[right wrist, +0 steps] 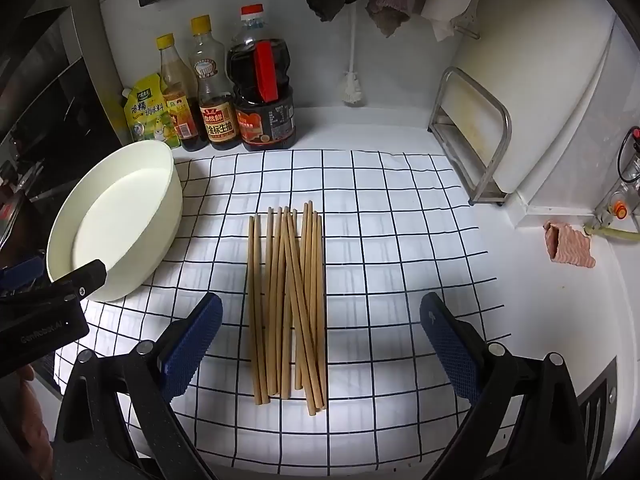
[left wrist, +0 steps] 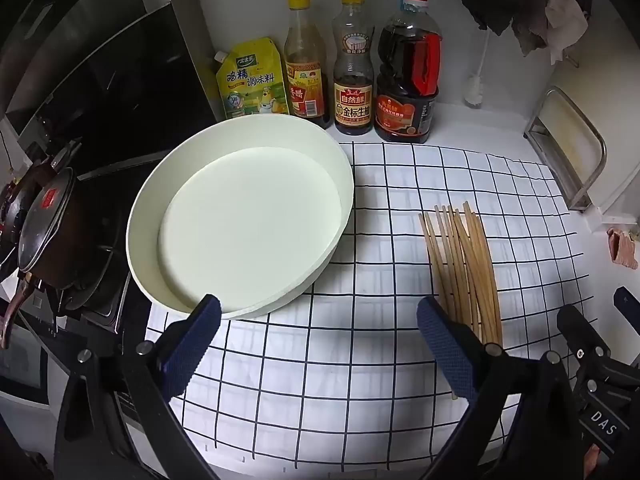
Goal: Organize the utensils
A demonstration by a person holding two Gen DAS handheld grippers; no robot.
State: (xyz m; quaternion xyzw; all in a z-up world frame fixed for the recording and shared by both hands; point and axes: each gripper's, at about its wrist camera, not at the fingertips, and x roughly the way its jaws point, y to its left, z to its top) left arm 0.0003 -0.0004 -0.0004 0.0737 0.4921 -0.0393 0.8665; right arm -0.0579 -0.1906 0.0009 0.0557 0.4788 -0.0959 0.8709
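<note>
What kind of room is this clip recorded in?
Most likely a home kitchen counter. Sauce bottles stand against the wall, a lidded pot sits on a stove to the left, and wooden chopsticks lie on a checked cloth beside a white basin.

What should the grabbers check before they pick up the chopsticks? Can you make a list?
1. Right gripper open, nothing held: ok.
2. Left gripper open, nothing held: ok.
3. Chopsticks lie loose on the checked cloth, between the right gripper's fingers: ok.
4. White bowl has nothing in it: ok.
5. Chopsticks neatly lined up: not ok, some cross.
6. Sauce bottles stand well behind the chopsticks: ok.
</note>
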